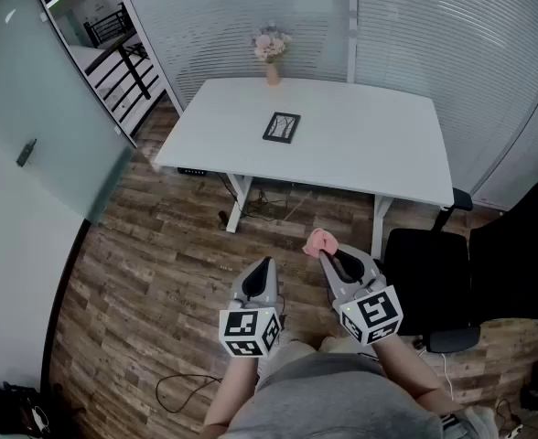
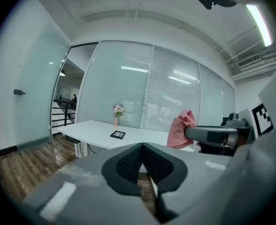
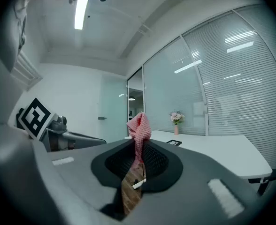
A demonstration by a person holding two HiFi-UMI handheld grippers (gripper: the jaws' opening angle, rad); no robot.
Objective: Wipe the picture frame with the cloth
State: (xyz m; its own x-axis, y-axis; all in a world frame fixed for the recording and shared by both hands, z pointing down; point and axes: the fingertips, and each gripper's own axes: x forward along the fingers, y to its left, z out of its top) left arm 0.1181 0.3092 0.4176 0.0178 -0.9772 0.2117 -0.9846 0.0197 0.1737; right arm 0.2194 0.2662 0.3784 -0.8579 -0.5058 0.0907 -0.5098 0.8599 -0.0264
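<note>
Right claw (image 1: 326, 255) pinches the cloth (image 1: 320, 240); left claw (image 1: 263, 263) is closed on nothing. Frame (image 1: 281, 127) lies left of tabletop (image 1: 379, 144) centre, open room toward the right edge; its picture is unreadable.

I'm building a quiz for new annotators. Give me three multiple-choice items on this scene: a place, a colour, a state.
1. Where does the picture frame lie? A in a drawer; B on the white table; C on a shelf.
2. What colour is the cloth? A pink; B blue; C green.
3. How are the right tongs? A wide open, empty; B shut on the picture frame; C shut on the cloth.
Key: 1 B, the head view shows it flat on the tabletop; 2 A, it is pink in every view; 3 C, the right gripper view shows the cloth pinched between the jaws.
</note>
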